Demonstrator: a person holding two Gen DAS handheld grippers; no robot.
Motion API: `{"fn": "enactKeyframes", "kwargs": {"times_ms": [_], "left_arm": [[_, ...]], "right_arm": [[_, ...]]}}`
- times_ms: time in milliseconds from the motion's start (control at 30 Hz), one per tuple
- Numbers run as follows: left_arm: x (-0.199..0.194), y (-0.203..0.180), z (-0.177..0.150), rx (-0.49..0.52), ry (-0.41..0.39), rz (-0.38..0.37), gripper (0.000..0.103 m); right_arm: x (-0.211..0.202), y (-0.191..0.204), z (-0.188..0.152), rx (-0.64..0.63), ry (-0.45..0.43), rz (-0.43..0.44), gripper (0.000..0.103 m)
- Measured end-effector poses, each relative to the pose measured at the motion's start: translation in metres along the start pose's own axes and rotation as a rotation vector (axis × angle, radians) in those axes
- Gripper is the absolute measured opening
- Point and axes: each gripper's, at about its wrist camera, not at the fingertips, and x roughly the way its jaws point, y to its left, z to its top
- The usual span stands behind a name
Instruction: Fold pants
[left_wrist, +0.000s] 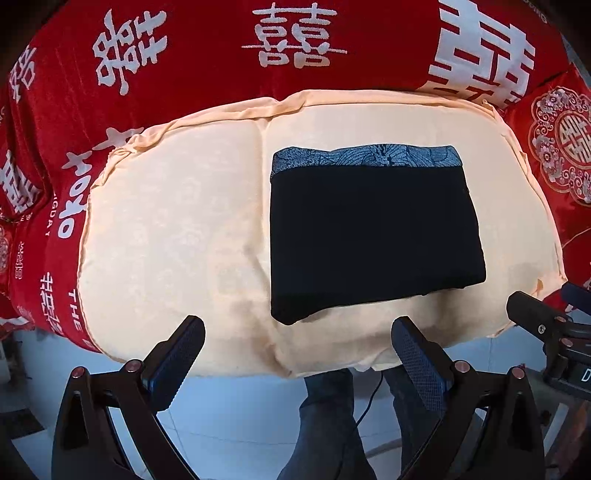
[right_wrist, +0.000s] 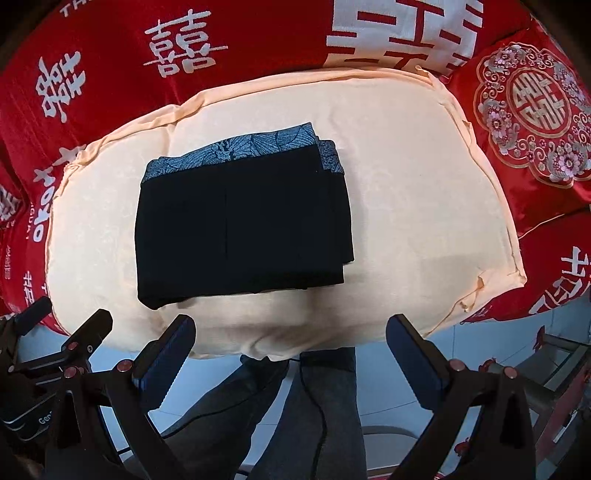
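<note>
One black pants rectangle — flat, patterned grey-blue waistband — on cream cushion.

A red bed cover printed with large white characters spreads across the bed, and a cream cushion lies flat on it, just ahead of the left gripper and right gripper. The folded black pants rest on the cushion, patterned blue-grey waistband on the far side. A red embroidered pillow lies far right, beside the cushion.
</note>
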Motion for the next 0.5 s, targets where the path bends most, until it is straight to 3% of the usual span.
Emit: {"fn": "enactKeyframes", "kwargs": {"times_ms": [500], "left_arm": [[-0.0003,-0.0030,-0.0019,0.003,0.000,0.000,0.101]], "right_arm": [[-0.0001,0.0017,-0.0021,-0.008,-0.002,0.001,0.103]]}}
